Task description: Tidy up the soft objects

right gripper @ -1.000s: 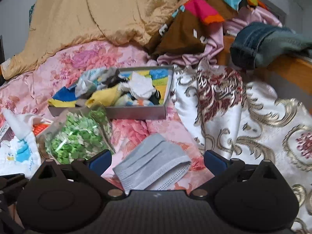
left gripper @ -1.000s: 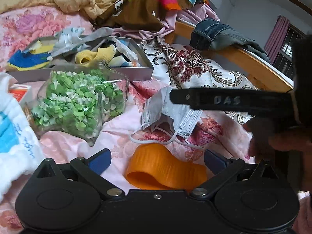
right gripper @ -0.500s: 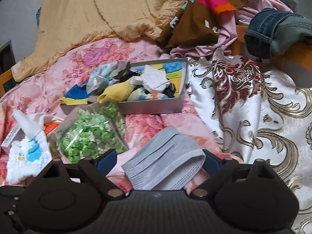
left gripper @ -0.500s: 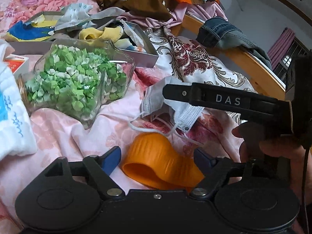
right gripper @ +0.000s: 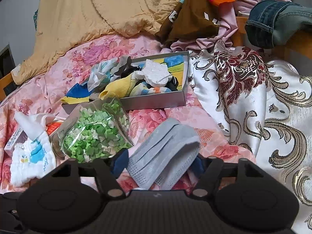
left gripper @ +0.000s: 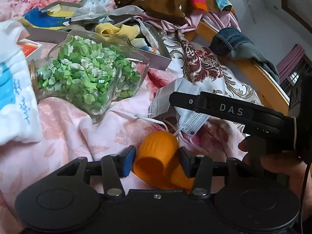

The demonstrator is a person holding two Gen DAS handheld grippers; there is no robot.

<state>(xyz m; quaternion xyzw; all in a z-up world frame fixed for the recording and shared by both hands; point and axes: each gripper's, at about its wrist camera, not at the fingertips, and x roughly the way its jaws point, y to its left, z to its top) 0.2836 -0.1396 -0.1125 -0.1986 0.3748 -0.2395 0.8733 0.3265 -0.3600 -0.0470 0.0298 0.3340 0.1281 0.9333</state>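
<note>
I am closing my left gripper (left gripper: pixel 157 160) around the orange soft piece (left gripper: pixel 159 154) lying on the bed (left gripper: pixel 78 132). My right gripper (right gripper: pixel 160 160) is closing around the grey face mask (right gripper: pixel 165 152) near the jar (right gripper: pixel 93 134); neither is clamped yet.

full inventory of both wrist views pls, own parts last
orange cup: 1, orange, on its side on the pink sheet, between the left tongs' pads
mask: 1, grey, on the sheet between the right tongs' pads
jar: 1, clear, full of green and white paper bits, on its side left of the mask
tin: 1, grey, behind the jar, holds socks and scraps
white cloth: 1, white with blue print, far left
brocade cloth: 1, white, gold and maroon, right
jeans: 1, blue, on the wooden bed rail
tan quilt: 1, back
left tongs: closing around the cup
right tongs: closing around the mask
hand: 1, on the right tongs' handle
</note>
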